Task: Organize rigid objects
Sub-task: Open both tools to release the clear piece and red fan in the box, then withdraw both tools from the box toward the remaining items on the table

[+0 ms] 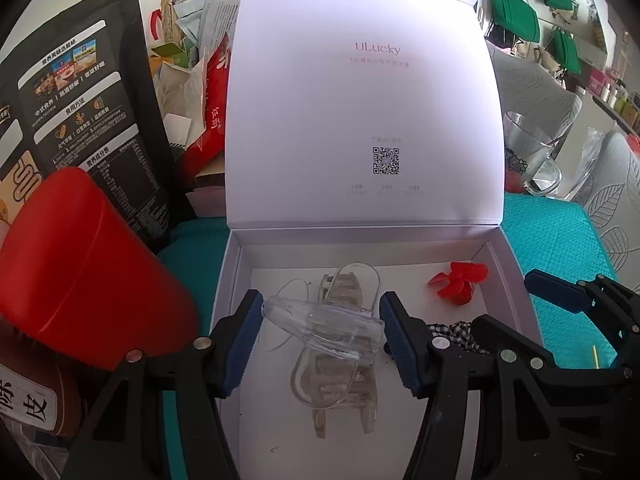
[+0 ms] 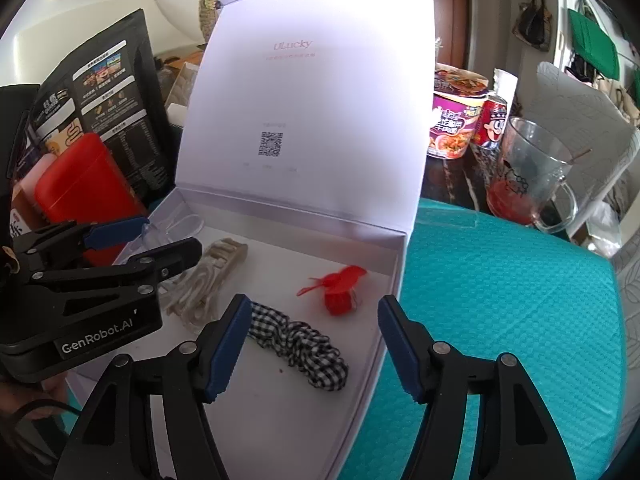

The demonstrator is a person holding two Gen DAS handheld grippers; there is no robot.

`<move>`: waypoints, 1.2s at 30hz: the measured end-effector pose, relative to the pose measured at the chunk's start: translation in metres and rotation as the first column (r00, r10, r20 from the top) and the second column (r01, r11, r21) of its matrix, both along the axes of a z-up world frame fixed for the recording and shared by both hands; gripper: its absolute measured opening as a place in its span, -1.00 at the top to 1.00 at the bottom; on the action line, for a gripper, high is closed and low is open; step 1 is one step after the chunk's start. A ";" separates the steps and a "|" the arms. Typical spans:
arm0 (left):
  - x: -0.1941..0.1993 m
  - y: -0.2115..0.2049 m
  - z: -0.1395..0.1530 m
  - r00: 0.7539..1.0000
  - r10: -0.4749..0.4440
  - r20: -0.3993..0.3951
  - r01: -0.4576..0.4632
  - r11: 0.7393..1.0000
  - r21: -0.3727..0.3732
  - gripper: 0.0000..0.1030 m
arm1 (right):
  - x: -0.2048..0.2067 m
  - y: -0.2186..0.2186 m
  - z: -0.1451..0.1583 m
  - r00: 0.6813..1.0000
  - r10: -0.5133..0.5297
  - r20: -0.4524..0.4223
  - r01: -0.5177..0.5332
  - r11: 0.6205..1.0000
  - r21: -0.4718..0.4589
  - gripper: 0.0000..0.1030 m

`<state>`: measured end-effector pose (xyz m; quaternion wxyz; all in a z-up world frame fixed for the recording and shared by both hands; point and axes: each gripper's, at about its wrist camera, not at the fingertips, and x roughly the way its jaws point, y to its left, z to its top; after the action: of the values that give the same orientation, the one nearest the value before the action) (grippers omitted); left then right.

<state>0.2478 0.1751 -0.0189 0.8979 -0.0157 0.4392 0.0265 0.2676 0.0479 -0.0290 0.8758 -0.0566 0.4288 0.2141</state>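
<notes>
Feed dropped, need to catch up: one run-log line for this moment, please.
left hand-held gripper: shut on clear plastic clip | right hand-held gripper: open, empty | black-and-white checked fabric scrunchie: lying in white cardboard box

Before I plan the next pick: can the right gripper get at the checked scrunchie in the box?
Probably yes. The right gripper hangs open just above the checked scrunchie, which lies loose on the floor of the white box. The left gripper, holding a clear plastic piece, sits off to the side.

Checked scrunchie [image 2: 308, 350] in white box [image 2: 390, 292], between parted right fingers [image 2: 224, 352].
</notes>
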 end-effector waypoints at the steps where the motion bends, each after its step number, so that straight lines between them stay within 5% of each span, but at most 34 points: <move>1: 0.000 0.000 0.000 1.000 0.001 -0.002 -0.001 1.000 -0.004 -0.24 | 0.000 0.000 0.000 1.000 -0.001 0.000 0.001 1.000 -0.002 -0.28; 4: -0.001 0.000 0.003 1.000 0.008 0.004 -0.008 1.000 0.005 -0.53 | -0.001 -0.002 0.002 1.000 -0.005 0.004 0.005 1.000 -0.005 -0.28; 24: -0.030 -0.009 0.042 0.996 -0.013 0.091 0.012 1.000 0.011 -0.53 | -0.022 -0.009 0.036 0.996 -0.018 0.092 0.019 1.000 -0.014 -0.28; 36: -0.052 -0.048 0.062 0.983 -0.126 0.136 0.122 0.992 0.037 -0.53 | -0.054 -0.043 0.061 0.983 -0.104 0.149 0.113 0.992 -0.048 -0.30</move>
<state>0.1955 0.1269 0.0430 0.9260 0.0228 0.3759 -0.0244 0.2138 0.0045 0.0319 0.9133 -0.0733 0.3717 0.1493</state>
